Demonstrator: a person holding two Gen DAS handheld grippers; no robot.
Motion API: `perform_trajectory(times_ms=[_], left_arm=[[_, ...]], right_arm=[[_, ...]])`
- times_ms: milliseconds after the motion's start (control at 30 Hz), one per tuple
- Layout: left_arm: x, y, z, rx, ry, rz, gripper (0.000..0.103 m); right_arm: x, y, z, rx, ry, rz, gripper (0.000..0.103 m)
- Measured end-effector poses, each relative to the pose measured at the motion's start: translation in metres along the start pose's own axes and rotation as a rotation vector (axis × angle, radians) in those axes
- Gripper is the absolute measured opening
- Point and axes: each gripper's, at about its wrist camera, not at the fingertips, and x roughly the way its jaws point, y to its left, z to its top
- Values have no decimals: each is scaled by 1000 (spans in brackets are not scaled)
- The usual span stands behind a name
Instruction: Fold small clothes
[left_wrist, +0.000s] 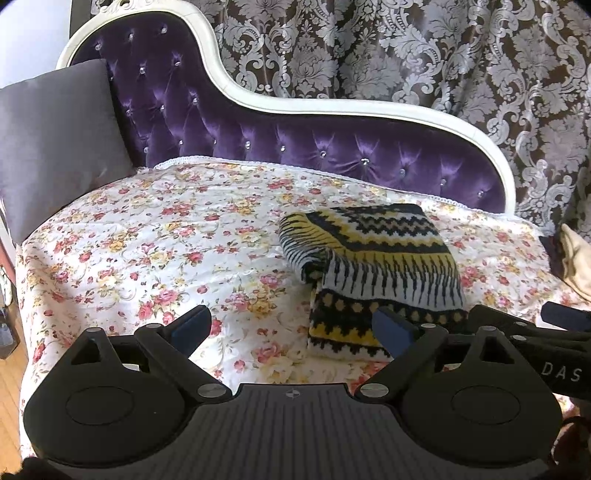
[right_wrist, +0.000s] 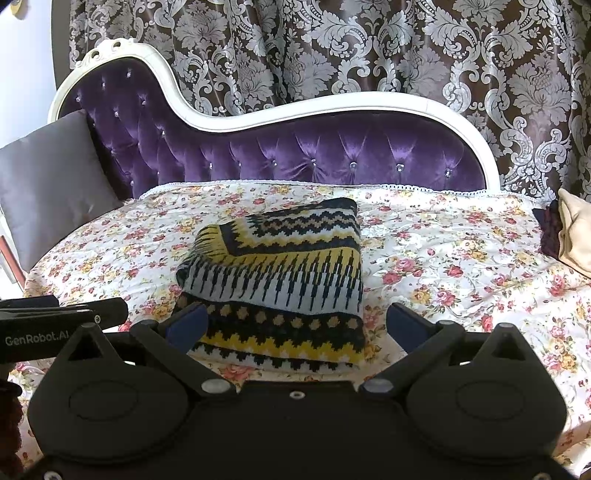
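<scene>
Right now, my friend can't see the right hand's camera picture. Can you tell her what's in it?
A folded knitted garment with yellow, black and white zigzags lies on a flowery bedspread, right in front of the open right gripper, which holds nothing. Behind are a purple tufted couch back, a grey cushion on the left and patterned curtains.

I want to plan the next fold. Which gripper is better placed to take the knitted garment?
Right gripper: open and centred on the yellow-black patterned knitted garment. The left gripper, also open, sits off its left side.
</scene>
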Motion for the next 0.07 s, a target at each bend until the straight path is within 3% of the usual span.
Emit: perform_trajectory(times_ms=[67], left_arm=[[1, 0, 0, 3, 3, -1, 95]], right_arm=[[1, 0, 0, 1, 1, 2, 102]])
